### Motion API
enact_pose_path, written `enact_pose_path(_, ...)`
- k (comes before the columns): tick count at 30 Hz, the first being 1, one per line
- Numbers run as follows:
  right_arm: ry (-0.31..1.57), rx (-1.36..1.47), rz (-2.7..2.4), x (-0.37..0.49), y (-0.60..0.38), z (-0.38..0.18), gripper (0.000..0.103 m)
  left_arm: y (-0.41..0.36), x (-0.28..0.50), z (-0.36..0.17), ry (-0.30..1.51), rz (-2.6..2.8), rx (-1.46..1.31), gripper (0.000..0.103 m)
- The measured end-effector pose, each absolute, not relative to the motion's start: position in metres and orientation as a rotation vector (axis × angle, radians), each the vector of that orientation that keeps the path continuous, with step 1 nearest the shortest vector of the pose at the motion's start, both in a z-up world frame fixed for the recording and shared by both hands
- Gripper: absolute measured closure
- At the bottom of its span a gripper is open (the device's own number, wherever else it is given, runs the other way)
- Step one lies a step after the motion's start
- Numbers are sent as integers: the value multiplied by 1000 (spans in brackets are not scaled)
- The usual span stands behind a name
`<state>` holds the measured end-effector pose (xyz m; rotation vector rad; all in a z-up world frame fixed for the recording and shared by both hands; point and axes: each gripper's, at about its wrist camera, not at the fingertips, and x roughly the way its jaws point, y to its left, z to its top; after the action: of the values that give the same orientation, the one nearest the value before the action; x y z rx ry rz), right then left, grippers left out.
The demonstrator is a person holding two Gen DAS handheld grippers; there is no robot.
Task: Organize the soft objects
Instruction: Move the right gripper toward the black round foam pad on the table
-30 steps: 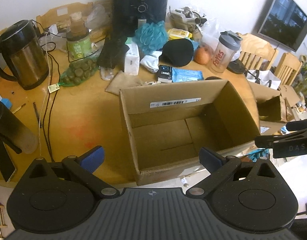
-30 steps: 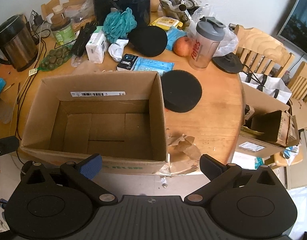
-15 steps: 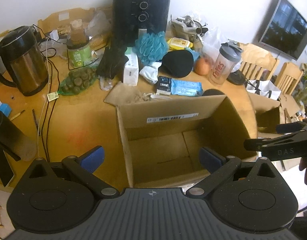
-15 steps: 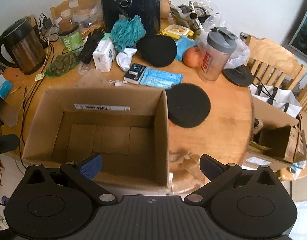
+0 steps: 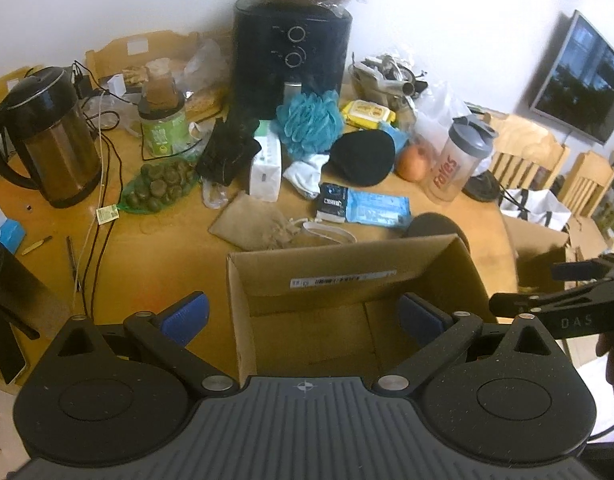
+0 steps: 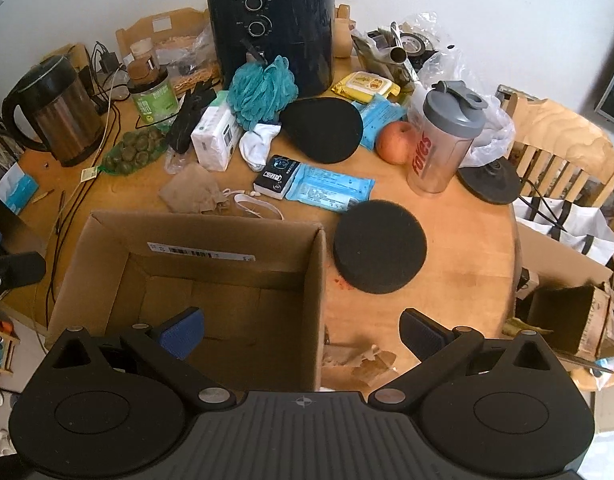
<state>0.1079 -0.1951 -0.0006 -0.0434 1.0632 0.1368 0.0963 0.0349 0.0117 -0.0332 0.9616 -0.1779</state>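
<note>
At six o'clock of table [image 6: 459, 248]: both grippers [image 5: 303, 316] [image 6: 301, 330] spread wide, empty, over box [image 6: 203, 236] (sponge [image 6: 379, 246] at two o'clock).

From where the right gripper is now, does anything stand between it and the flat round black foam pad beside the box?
Nothing visible does. The right gripper is open and the black foam pad lies flat on bare table ahead of it; the cardboard box stands just left of the pad.

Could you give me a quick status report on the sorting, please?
Left gripper open, empty. Right gripper open, empty. Cardboard box empty; black foam disc beside it, untouched. Nothing blocking.
</note>
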Motion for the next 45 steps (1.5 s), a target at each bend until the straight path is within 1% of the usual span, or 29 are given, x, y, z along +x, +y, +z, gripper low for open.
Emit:
enact_pose_path(10, 1046, -22, 177, 118, -215, -3, 0, 30, 103, 12, 962, -97, -37, 0)
enact_pose_path(26, 1115, 19, 171, 124, -225, -17, 0, 40, 116, -6, 1010, -77, -84, 0)
enact_pose_path(32, 1097, 72, 142, 135, -240, -16, 0, 42, 124, -5, 989, -80, -81, 0)
enact_pose_path(37, 1031, 137, 92, 147, -263, -17, 0, 47, 134, -7, 986, -87, -84, 0)
enact_pose_path(45, 1032, 210, -3, 174, -290, -39, 0, 51, 143, -8, 975, -130, -84, 0)
